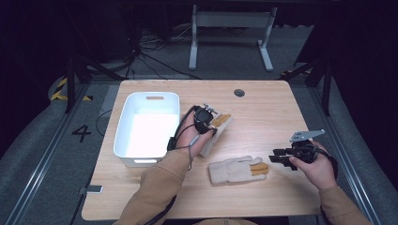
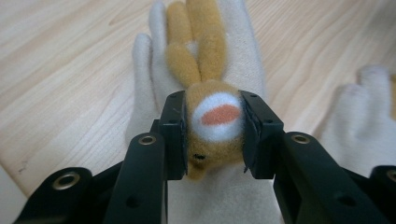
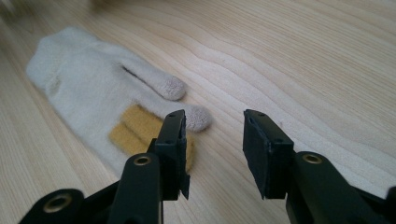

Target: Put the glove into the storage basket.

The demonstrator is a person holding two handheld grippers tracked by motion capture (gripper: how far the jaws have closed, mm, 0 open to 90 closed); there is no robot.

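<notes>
Gloves lie well apart on the wooden table (image 1: 263,112). My left gripper (image 2: 212,135) is clamped on the tan plush patch of the cream knitted glove (image 2: 243,60) beside the white plastic bin (image 1: 123,117). My right gripper (image 3: 212,149), jaws parted and empty, faces the second cream glove (image 3: 88,88), whose fingertips point toward it, long axis running away leftward.

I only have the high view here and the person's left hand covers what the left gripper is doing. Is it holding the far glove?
Observer: Yes. The left gripper has its jaws shut on the tan plush animal patch sewn on the cream knit glove.
Operator: And the right one?
Observer: The right gripper is open, with bare wooden table between its jaws.
Operator: Is it touching the near glove?
Observer: No; the second cream glove lies just ahead, its fingertips by one jaw.
</notes>
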